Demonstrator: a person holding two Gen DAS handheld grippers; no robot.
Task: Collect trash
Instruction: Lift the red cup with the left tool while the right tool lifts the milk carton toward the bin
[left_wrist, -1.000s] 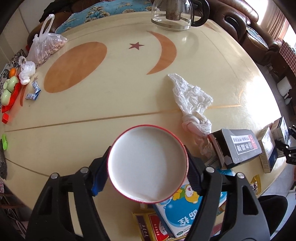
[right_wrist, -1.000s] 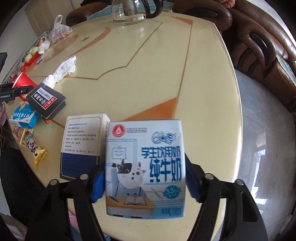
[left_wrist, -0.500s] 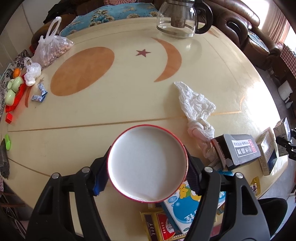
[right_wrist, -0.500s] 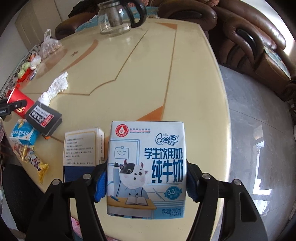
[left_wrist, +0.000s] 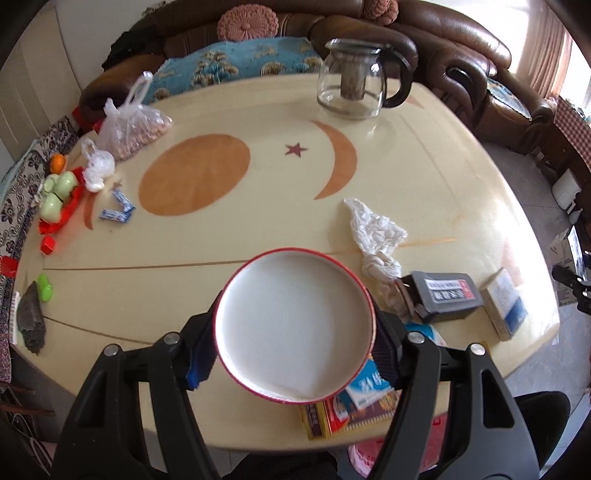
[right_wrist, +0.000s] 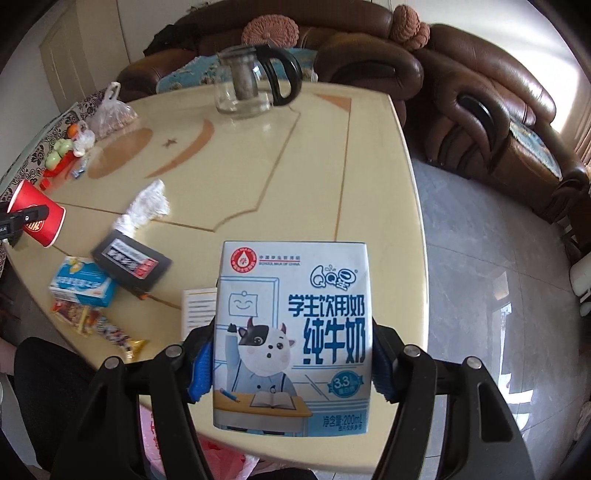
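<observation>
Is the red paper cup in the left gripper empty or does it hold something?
Empty: the red paper cup shows only its bare white inside and bottom.

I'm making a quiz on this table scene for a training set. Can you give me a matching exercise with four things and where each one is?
Things:
1. red paper cup
2. milk carton
3. glass teapot
4. crumpled white bag

Places:
A. lying loose mid-table
B. standing at the table's far edge
C. between the left gripper's fingers
D. between the right gripper's fingers

Pairs: 1-C, 2-D, 3-B, 4-A
</observation>
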